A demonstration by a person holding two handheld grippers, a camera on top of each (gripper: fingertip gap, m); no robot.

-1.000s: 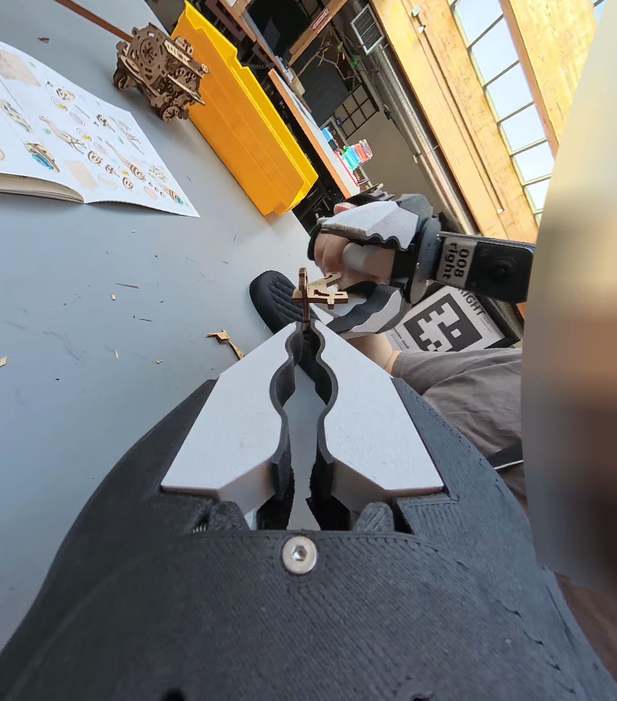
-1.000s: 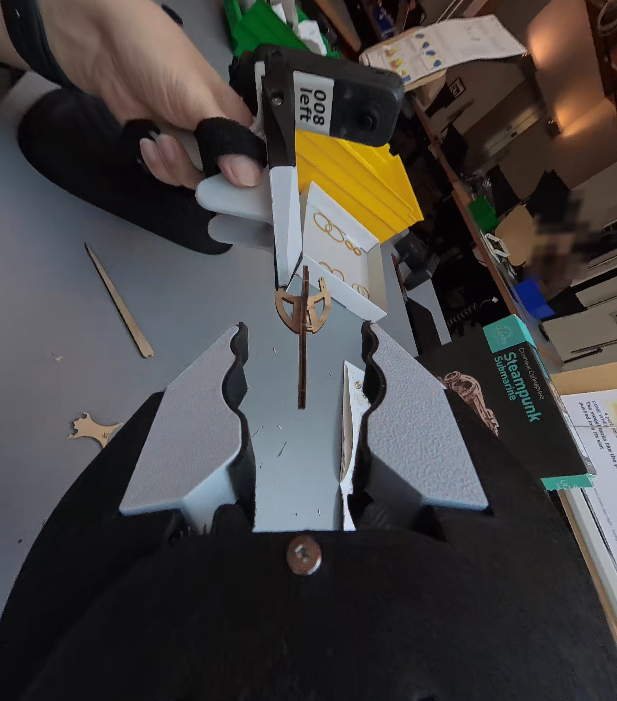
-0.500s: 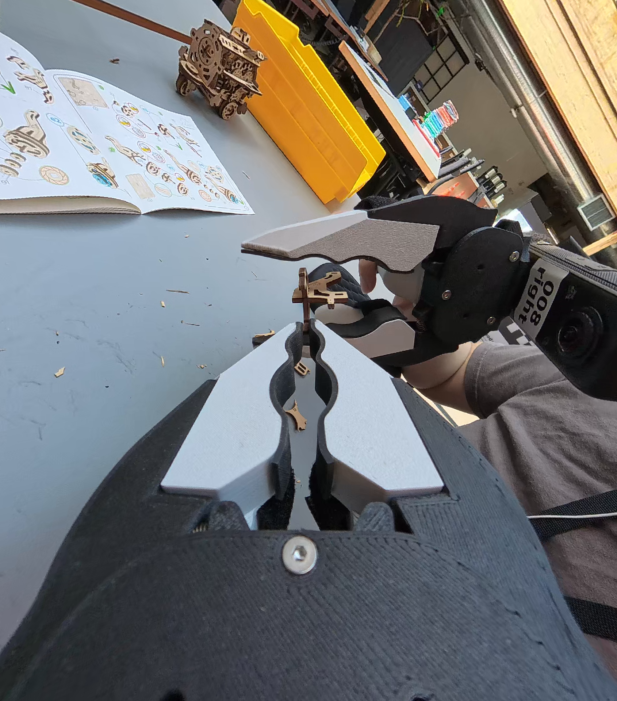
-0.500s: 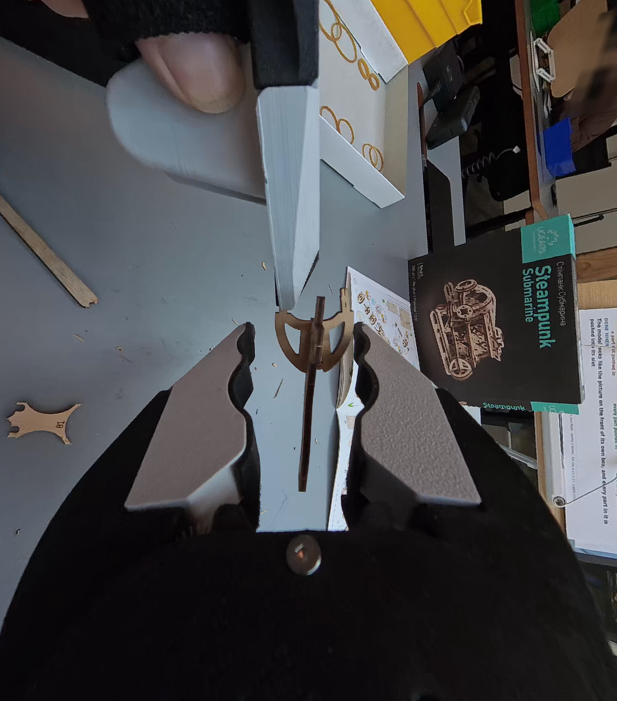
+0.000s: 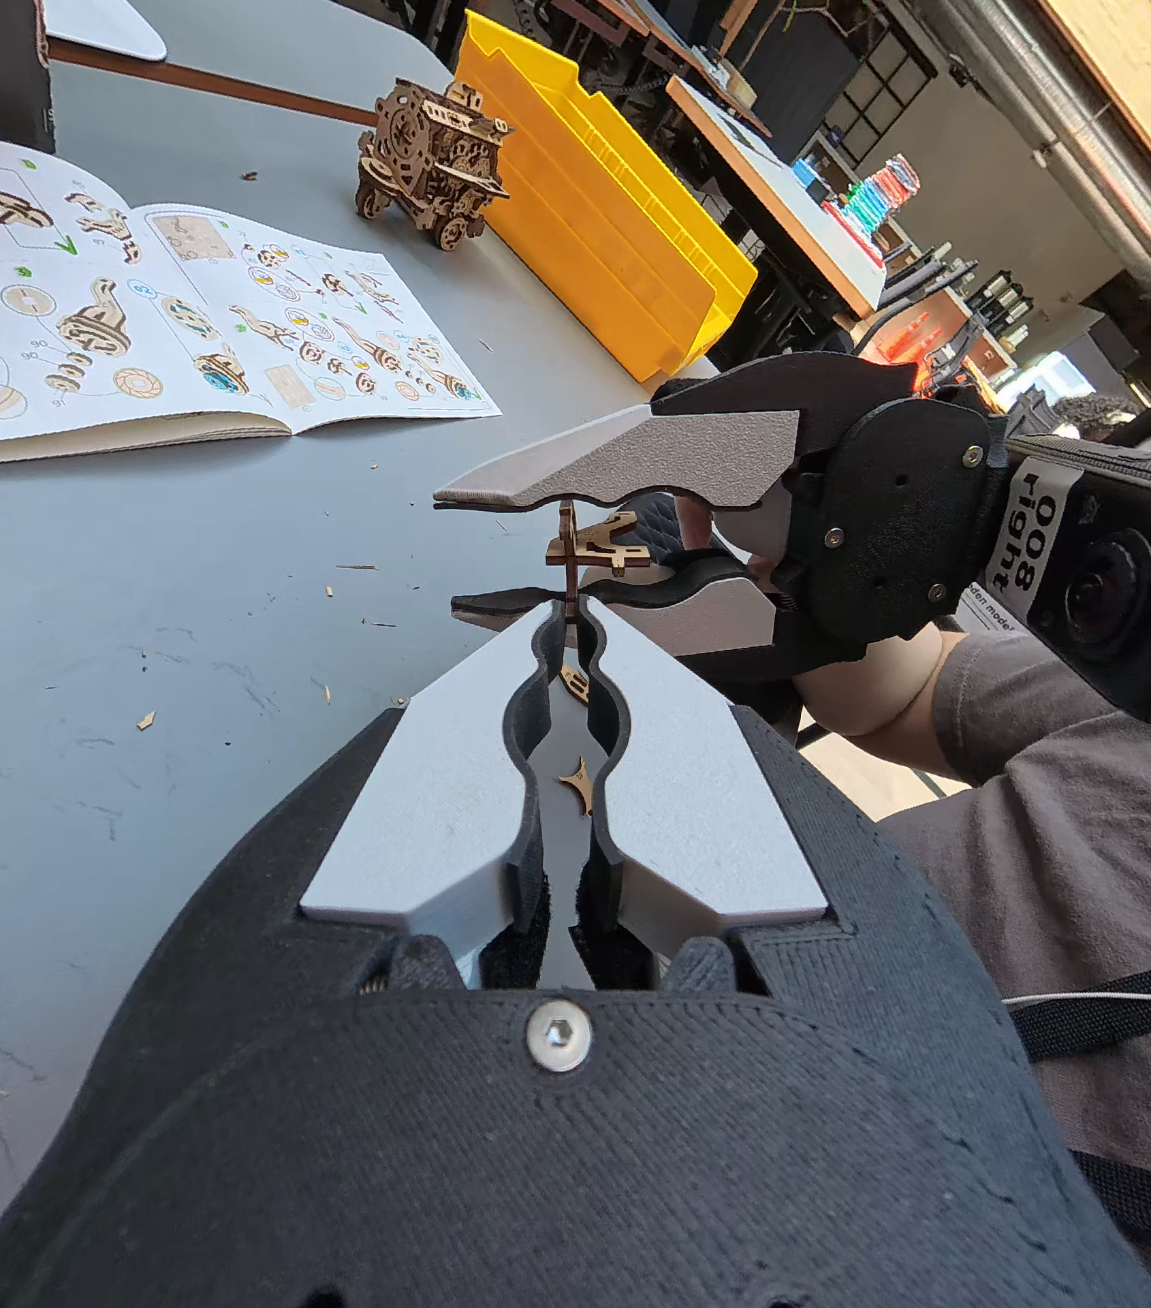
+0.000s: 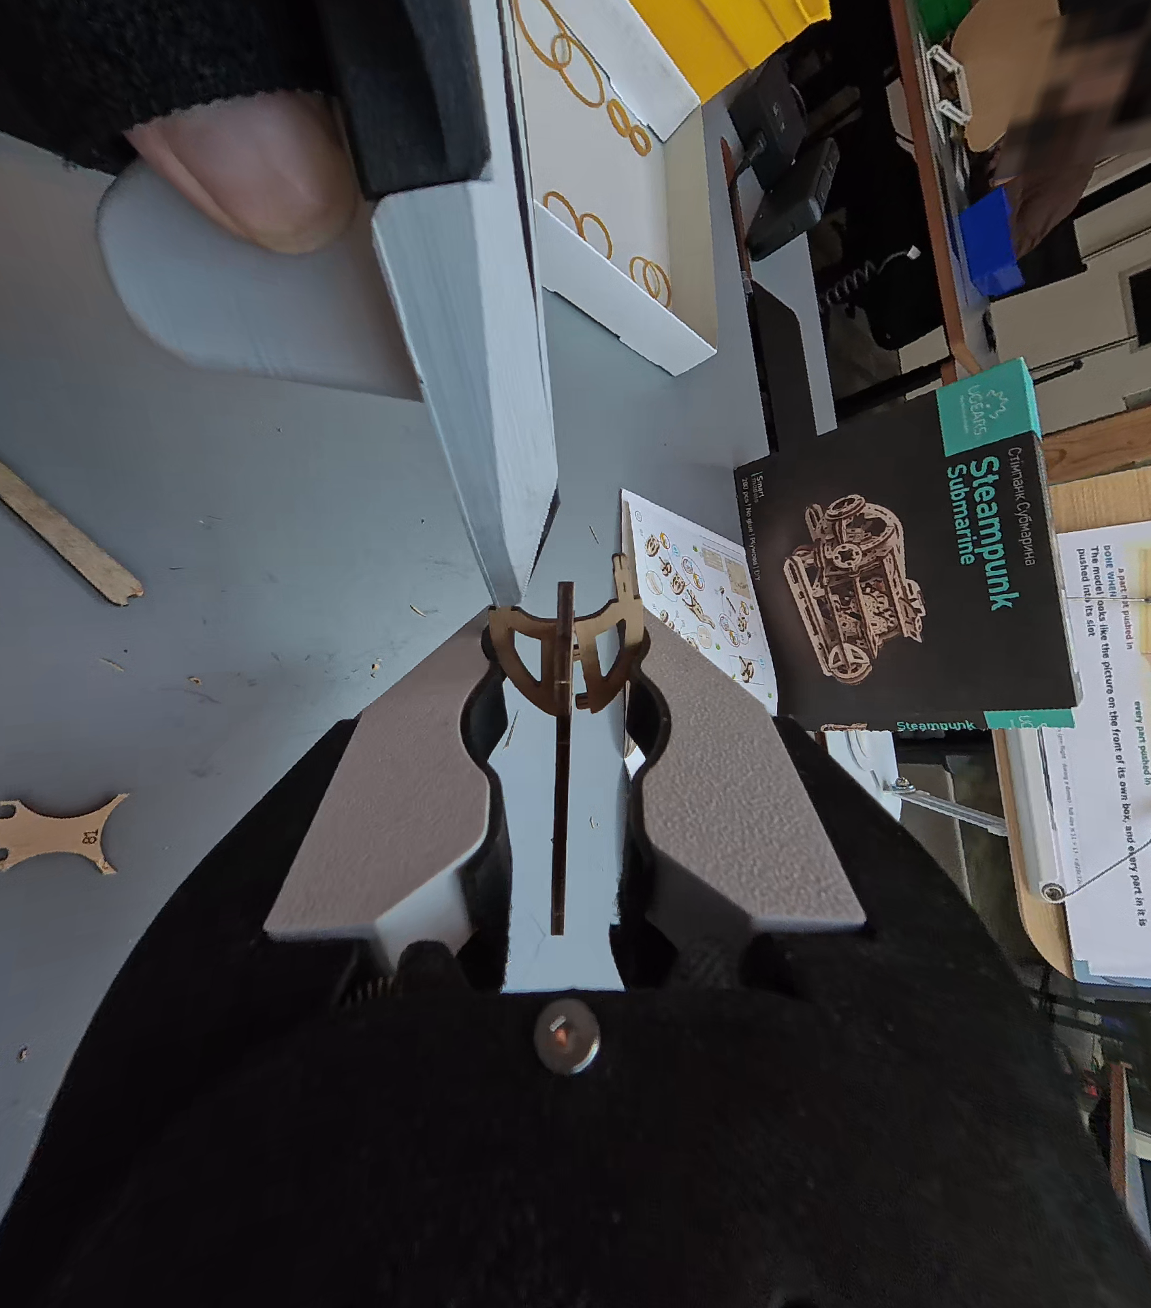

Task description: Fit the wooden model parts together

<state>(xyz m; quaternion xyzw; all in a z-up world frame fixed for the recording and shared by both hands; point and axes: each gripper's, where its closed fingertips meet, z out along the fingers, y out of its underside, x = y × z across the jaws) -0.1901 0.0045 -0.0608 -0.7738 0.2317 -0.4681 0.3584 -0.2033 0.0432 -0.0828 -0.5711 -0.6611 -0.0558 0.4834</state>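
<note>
Left gripper (image 5: 567,614) pinches the wooden cross-piece (image 5: 587,555) at centre frame, so I can press from both sides.
Right gripper (image 6: 569,640) not closed, its jaws bracketing the piece's curved crossbar; loose part (image 6: 52,835) lies lower left.

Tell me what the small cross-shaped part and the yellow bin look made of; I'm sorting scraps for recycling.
Small cross-shaped part: thin plywood, apparently laser-cut, going by its pale tan faces and dark, burnt-looking edges; unvarnished and matte. It is pinched in the left gripper.
Yellow bin: likely moulded plastic, given its uniform bright colour, smooth, slightly glossy walls and stepped ribs.
</note>
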